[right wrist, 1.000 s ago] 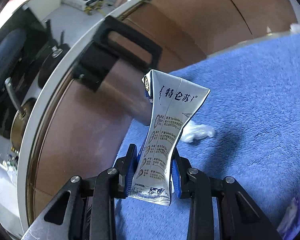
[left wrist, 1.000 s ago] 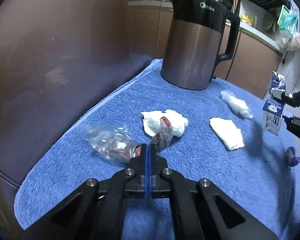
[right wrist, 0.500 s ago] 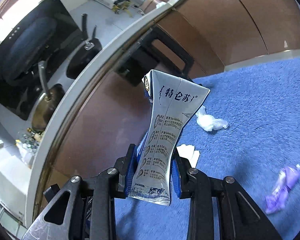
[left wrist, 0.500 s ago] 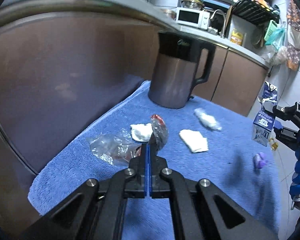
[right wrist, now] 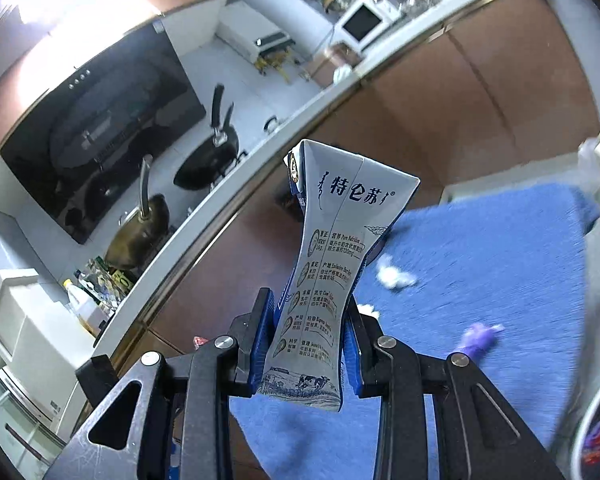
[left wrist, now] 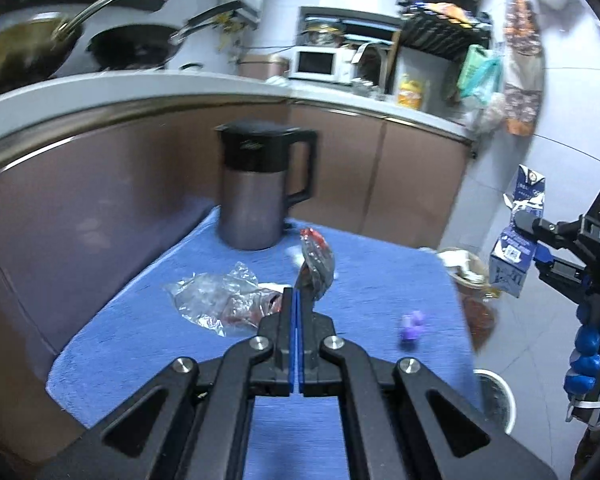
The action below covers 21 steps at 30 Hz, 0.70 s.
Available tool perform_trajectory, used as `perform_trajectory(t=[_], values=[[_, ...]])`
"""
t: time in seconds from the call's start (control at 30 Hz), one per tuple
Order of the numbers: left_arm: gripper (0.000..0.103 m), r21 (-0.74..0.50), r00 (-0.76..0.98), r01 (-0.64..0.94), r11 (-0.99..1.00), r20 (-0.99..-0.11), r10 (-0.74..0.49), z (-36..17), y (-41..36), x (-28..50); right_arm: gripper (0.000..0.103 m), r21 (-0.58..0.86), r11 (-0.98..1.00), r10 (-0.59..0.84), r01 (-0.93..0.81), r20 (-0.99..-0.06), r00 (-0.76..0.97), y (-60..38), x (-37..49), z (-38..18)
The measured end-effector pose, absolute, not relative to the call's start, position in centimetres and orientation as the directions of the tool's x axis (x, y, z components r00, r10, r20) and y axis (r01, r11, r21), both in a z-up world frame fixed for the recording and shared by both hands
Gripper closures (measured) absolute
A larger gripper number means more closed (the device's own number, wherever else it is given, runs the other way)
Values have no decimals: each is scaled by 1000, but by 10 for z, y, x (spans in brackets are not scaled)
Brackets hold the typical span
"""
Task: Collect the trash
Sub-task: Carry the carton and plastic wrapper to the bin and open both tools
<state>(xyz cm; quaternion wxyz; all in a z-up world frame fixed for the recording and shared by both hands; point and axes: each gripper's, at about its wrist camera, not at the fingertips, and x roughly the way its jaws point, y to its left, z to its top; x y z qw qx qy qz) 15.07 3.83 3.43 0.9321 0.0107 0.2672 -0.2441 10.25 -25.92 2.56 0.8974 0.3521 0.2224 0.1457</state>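
— While the left gripper (left wrist: 296, 300) pinches a clear plastic wrapper (left wrist: 316, 264) above the blue towel (left wrist: 140, 320), where's the carton?

— Right gripper (right wrist: 306, 344) squeezes the milk carton (right wrist: 332, 272), held above the towel's edge.

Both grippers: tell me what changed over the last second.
The left gripper rose and pulled back, lifting the wrapper off the towel. The right gripper also rose, carrying the carton. Both grips stayed shut; the kettle stayed put.
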Motion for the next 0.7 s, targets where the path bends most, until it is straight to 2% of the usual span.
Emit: perform_trajectory(t=[0.17, 0.33, 0.53, 0.7], values=[[103, -112, 691, 565, 818, -477, -543, 52, -22, 116, 71, 657, 752, 330, -62, -292, 898, -302, 51, 39], [103, -110, 617, 663, 741, -481, -623, 57, -87, 86, 71, 591, 806, 224, 19, -335, 915, -349, -2, 39], [103, -113, 480, 775, 621, -534, -696, 39, -184, 53, 71, 506, 850, 89, 150, -418, 904, -402, -51, 15], [103, -105, 372, 837, 537, -609, -700, 4, -256, 25, 71, 436, 857, -17, 277, -512, 859, -436, -74, -25]])
